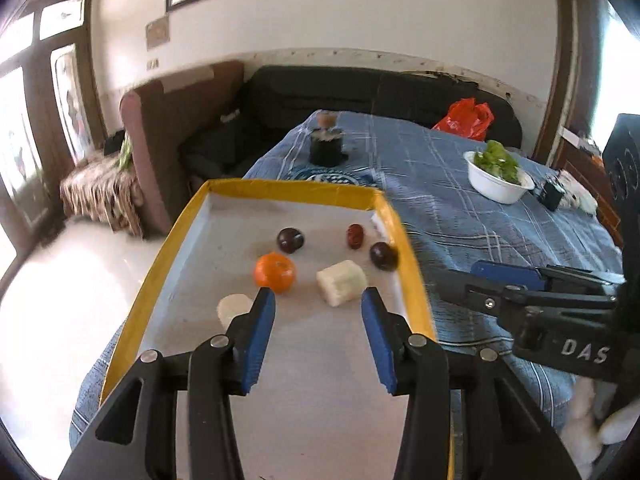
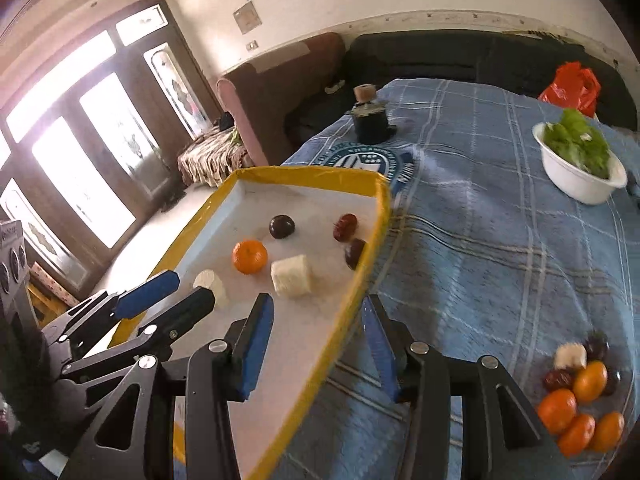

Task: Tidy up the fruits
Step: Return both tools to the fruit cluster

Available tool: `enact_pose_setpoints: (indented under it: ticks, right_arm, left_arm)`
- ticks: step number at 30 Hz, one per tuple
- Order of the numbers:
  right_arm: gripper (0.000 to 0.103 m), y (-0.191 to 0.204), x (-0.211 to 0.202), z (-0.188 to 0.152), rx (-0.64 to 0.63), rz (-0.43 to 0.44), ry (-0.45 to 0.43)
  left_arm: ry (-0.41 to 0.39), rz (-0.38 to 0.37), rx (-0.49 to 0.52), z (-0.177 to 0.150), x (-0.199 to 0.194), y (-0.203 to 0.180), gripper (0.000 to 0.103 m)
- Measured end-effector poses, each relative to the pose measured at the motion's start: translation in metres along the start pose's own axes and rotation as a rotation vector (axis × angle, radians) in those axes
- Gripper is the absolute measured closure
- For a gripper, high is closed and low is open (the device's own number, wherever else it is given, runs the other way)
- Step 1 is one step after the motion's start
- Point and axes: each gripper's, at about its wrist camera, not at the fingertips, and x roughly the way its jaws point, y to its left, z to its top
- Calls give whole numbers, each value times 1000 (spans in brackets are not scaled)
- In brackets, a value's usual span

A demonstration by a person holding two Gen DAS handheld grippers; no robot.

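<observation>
Showing only in rt view: fruit pile (image 2: 584, 400) on cloth; both tools (image 1: 318, 300) (image 2: 316, 308) apart, empty

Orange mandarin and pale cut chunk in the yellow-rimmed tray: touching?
Apart. The right wrist view shows bare tray floor between the orange mandarin and the pale cut chunk.

Each hand-held gripper is black plastic with angular linkage arms joined by round silver screws. The left hand-held gripper (image 1: 318, 300) and the right hand-held gripper (image 2: 318, 306) both carry flat blue ribbed pads on their fingers (image 1: 260, 336). White letters "DAS" mark the right one's black body.
</observation>
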Motion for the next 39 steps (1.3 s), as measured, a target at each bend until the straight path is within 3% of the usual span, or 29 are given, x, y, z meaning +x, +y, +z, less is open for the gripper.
enact_pose_setpoints:
  ticks: [12,22,39]
  right_arm:
    - [51,-36,-66,-44,41,-21,-68]
    - [50,-64,-110,-65,54,-65,-147]
    - [48,-122,-146,-84,183,-88,-221]
  left_arm:
    - [-126,123,157,-12,-14,-53,45]
    - [-133,127,230,-17,-14,-84,42]
    - [-146,137,327,-21,-19,-124,41]
